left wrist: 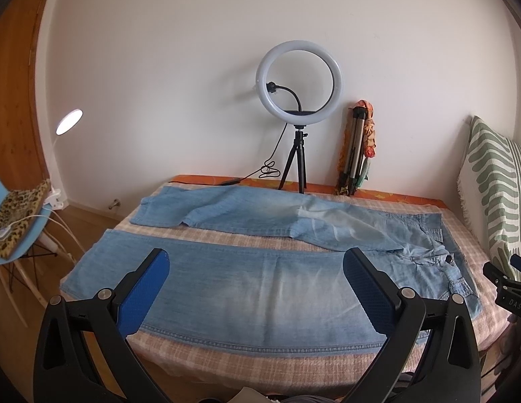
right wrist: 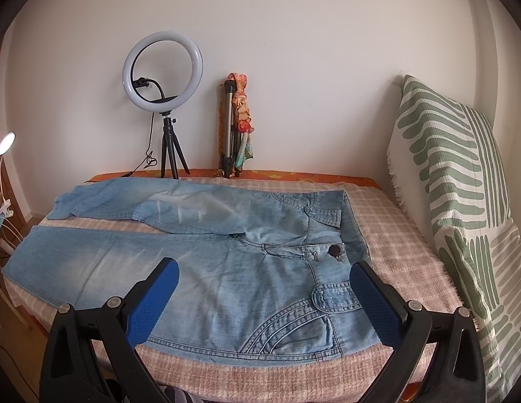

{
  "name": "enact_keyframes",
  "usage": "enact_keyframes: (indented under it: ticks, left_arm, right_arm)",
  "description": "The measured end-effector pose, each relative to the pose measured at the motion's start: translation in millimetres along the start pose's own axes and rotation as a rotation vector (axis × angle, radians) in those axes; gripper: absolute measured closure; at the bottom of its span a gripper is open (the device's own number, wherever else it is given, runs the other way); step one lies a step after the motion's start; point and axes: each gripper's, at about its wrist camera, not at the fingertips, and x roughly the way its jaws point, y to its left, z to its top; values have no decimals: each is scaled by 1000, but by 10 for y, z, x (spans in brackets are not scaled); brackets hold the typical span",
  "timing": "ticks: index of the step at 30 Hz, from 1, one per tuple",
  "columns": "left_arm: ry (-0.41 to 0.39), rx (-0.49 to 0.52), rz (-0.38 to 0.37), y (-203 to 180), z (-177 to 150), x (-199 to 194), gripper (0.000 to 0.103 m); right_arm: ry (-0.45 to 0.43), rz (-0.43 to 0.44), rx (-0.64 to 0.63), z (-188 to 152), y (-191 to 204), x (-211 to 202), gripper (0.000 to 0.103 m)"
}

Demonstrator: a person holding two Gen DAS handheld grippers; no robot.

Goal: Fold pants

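Observation:
Light blue denim pants (left wrist: 260,288) lie spread flat on a checked pink cover, legs pointing left and waistband with a dark button (right wrist: 334,251) at the right. The far leg (left wrist: 227,211) is slightly rumpled and its cuff is turned under. My left gripper (left wrist: 257,268) hovers open over the near leg, blue pads wide apart, holding nothing. My right gripper (right wrist: 265,278) is open above the hip pocket (right wrist: 294,329) near the waistband, also holding nothing. The right gripper's black body (left wrist: 509,285) shows at the right edge of the left wrist view.
A ring light on a small tripod (left wrist: 299,87) and a folded tripod with a scarf (left wrist: 358,144) stand at the bed's far edge by the wall. A green-patterned cushion (right wrist: 462,201) leans at the right. A chair with a leopard-print item (left wrist: 15,215) and a lamp (left wrist: 69,121) are to the left.

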Motion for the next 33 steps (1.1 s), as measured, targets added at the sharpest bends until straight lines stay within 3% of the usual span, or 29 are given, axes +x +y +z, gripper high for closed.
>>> enact_keyframes:
  ticks: [33]
  left_arm:
    - [8,-1,7,-34,-3,66,0]
  right_arm:
    - [-1,0,-1,-14,-11,1,0]
